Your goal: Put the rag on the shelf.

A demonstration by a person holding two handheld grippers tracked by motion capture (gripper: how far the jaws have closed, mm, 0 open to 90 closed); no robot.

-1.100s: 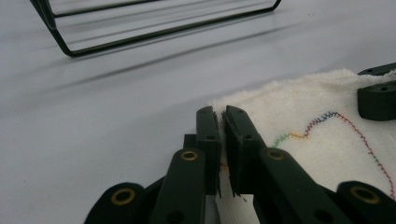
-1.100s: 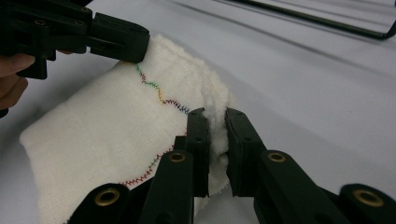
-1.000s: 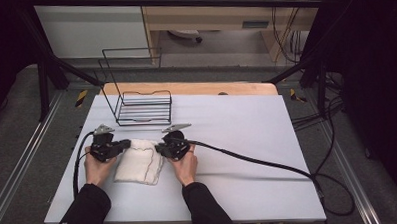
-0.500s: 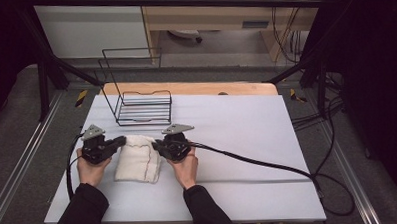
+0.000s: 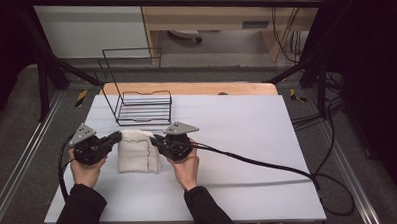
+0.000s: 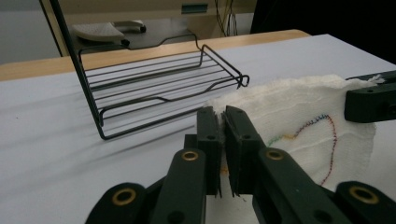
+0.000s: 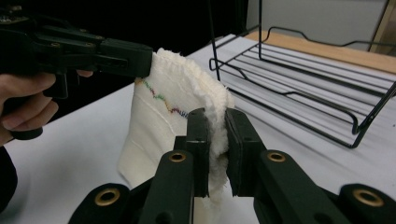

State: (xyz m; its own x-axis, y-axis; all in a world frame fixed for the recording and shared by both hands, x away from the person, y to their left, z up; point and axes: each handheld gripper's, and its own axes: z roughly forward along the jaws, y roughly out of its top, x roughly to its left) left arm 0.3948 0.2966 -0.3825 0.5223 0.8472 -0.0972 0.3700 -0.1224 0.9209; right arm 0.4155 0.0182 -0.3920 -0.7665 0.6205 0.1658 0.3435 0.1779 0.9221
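Observation:
A white cloth (image 5: 137, 153) with coloured wavy stitching hangs between my two grippers, its far edge raised and its near part still on the white table (image 5: 237, 120). My left gripper (image 5: 118, 136) is shut on the cloth's far left corner; in the left gripper view its jaws (image 6: 222, 116) pinch the cloth (image 6: 299, 116). My right gripper (image 5: 153, 141) is shut on the far right corner, and in the right gripper view the cloth's (image 7: 168, 121) thick edge sits between its jaws (image 7: 216, 119). The left gripper (image 7: 126, 58) shows there too, clamped on the opposite corner.
A black wire rack (image 5: 144, 106) with a tall back frame stands on the table just beyond the cloth, also seen close in the left gripper view (image 6: 159, 88) and the right gripper view (image 7: 303, 79). A black cable (image 5: 258, 162) trails right across the table.
Both grippers have risen a little with the cloth's far corners in them, so the cloth's far edge has come up off the table. The rack has not moved.

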